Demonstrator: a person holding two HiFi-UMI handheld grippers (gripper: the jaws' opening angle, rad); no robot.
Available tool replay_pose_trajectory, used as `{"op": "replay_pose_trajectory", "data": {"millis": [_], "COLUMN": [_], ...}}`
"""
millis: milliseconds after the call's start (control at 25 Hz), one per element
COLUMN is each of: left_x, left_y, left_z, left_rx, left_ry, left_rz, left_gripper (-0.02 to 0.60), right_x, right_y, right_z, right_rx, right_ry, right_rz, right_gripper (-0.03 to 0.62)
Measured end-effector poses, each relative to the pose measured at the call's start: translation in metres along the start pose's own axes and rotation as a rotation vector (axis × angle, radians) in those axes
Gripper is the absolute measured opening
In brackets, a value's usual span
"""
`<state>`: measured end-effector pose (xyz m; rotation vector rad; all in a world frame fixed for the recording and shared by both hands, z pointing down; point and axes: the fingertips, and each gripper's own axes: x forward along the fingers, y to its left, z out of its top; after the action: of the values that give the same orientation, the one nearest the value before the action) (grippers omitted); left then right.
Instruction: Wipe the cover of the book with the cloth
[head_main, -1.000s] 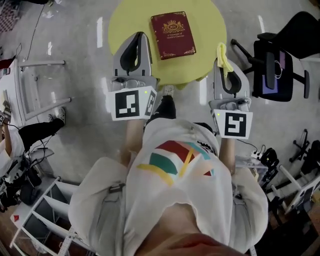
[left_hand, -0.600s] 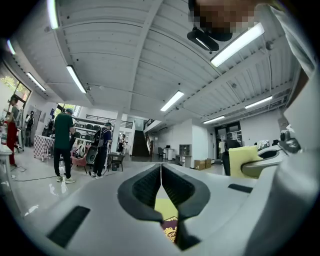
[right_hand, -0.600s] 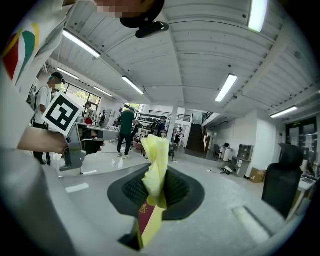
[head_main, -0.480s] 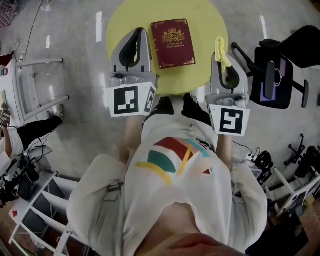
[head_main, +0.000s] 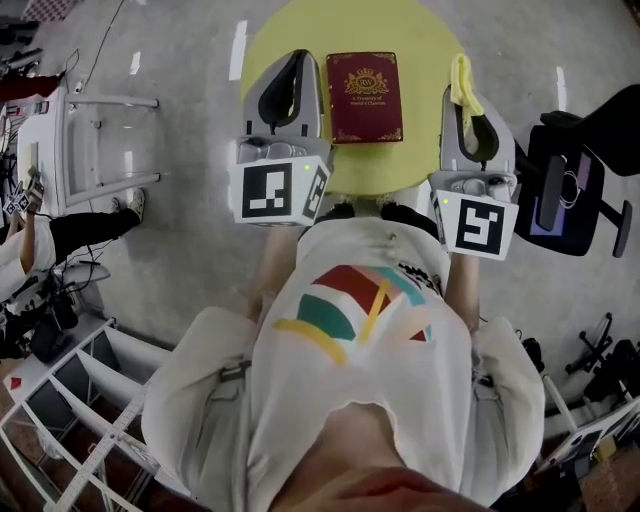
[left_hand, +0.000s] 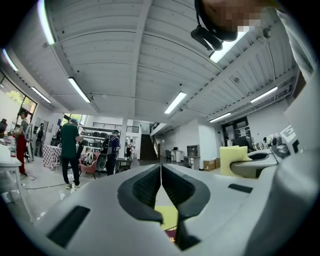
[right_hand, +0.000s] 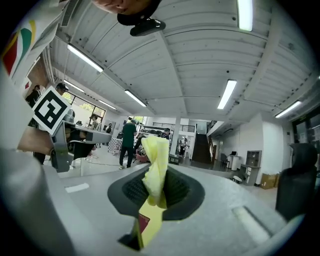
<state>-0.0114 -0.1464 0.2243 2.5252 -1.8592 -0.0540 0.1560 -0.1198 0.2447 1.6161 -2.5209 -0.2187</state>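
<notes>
One soft yellow cloth (head_main: 461, 85) is pinched in the right gripper (right_hand: 158, 186) — light and floppy, so wipe with the hanging end. The left gripper (left_hand: 161, 172) is pressed together on nothing. The red book (head_main: 365, 97) lies flat on the worktop (head_main: 425, 60) at 12 o'clock, between both grippers — it looks stiff and smooth and may slide.

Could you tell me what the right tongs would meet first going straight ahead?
Probably nothing nearby: the right tongs, gripping the cloth, point level above the table's edge; the book lies to their left.
</notes>
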Motion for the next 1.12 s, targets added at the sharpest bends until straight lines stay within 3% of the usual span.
{"op": "replay_pose_trajectory", "data": {"millis": [720, 960, 1000, 1040, 1120], "left_x": [0.008, 0.018, 0.019, 0.019, 0.019], "left_y": [0.014, 0.021, 0.022, 0.022, 0.021], "left_z": [0.000, -0.052, -0.063, -0.075, -0.097], "left_rx": [-0.002, -0.066, -0.088, -0.113, -0.163], "left_ry": [0.004, 0.163, 0.195, 0.230, 0.291], "left_rz": [0.039, 0.039, 0.034, 0.025, 0.013], "left_gripper": [0.018, 0.023, 0.055, 0.139, 0.150], "right_x": [0.009, 0.012, 0.013, 0.013, 0.013], "right_y": [-0.005, -0.002, -0.001, 0.000, 0.001], "right_z": [0.007, 0.003, 0.002, 0.001, -0.001], "right_rx": [-0.031, -0.030, -0.029, -0.027, -0.022], "right_ry": [-0.018, 0.002, 0.005, 0.009, 0.017], "right_rz": [-0.012, 0.001, 0.004, 0.007, 0.012], "right_gripper": [0.030, 0.031, 0.031, 0.031, 0.031]}}
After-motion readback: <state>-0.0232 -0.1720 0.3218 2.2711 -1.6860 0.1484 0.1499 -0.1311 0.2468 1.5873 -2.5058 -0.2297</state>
